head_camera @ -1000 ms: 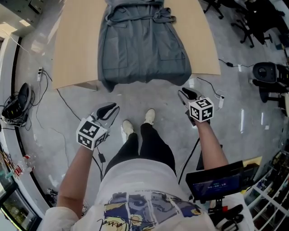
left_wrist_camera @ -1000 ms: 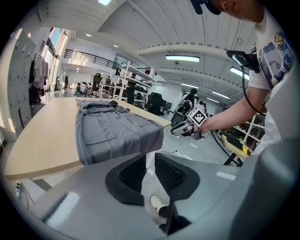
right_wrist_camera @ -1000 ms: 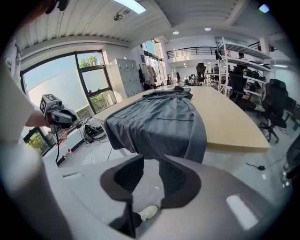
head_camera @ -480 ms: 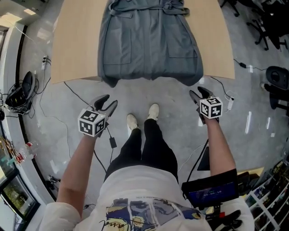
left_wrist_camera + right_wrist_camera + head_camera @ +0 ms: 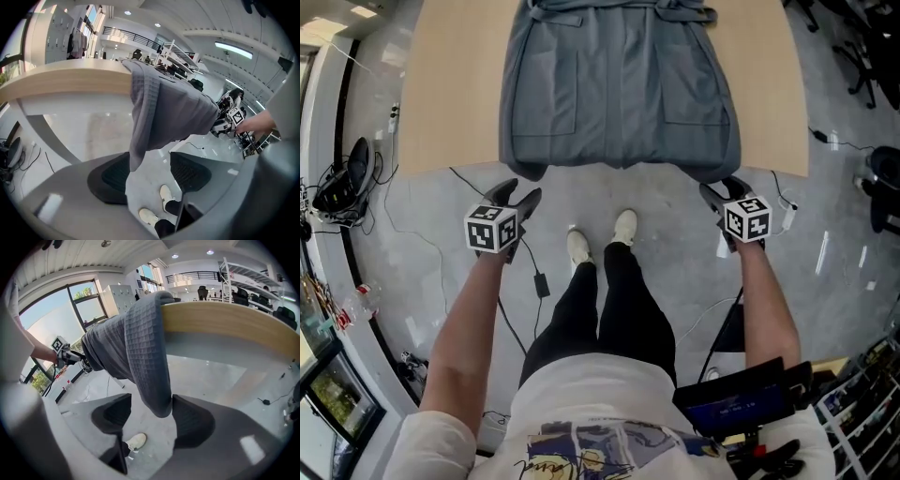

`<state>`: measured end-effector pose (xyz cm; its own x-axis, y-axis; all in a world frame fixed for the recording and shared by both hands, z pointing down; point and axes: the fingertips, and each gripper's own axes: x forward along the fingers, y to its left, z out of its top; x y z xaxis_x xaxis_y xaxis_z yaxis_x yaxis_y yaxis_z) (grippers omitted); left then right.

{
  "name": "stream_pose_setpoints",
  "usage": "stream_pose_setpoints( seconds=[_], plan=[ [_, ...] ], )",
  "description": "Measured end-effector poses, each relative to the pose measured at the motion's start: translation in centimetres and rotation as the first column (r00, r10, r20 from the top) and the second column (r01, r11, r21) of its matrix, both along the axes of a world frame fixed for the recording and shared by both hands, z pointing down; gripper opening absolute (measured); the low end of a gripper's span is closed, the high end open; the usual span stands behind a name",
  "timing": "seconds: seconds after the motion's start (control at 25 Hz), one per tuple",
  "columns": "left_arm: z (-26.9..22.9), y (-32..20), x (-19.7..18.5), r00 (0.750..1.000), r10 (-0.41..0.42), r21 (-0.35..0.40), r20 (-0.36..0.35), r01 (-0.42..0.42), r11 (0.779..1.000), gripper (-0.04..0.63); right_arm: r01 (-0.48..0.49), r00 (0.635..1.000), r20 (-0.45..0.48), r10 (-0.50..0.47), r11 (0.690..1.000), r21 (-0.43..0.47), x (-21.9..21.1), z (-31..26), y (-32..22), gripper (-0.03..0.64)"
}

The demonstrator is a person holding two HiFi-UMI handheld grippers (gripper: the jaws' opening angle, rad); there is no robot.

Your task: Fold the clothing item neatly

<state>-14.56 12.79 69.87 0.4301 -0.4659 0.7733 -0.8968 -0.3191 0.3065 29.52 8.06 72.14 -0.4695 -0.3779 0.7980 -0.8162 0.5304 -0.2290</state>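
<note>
The left gripper (image 5: pixel 147 171) has fingers just opened wide, holding nothing. The grey garment (image 5: pixel 619 84) droops its left hem corner off the table (image 5: pixel 441 94) between them. The right gripper (image 5: pixel 150 416) matches at the right corner. The garment runs lengthwise away, both equally near.

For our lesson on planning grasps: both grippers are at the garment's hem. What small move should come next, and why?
Probably close both: the left gripper and right gripper have just been opening, and a hem corner of the garment hangs between each one's jaws, ungripped.
</note>
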Motion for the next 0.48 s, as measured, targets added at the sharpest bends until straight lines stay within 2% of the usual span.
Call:
stream_pose_setpoints(
  seconds=[0.16,0.36,0.48],
  plan=[
    [1.0,-1.4,0.4,1.000,0.013,0.004,-0.006,-0.013,1.000,0.311,0.012,0.999,0.032,-0.012,1.000,-0.010,-0.5,0.5,-0.6,0.261],
    [1.3,-3.3,0.8,1.000,0.030,0.025,0.005,-0.031,0.999,0.314,0.055,0.996,0.067,-0.054,0.998,-0.018,-2.1,0.6,-0.8,0.257],
    [0.8,-3.9,1.7,0.999,0.053,0.050,-0.004,-0.053,0.997,0.299,0.081,0.994,0.069,-0.081,0.997,0.003,-2.6,0.0,-0.9,0.212]
  ],
)
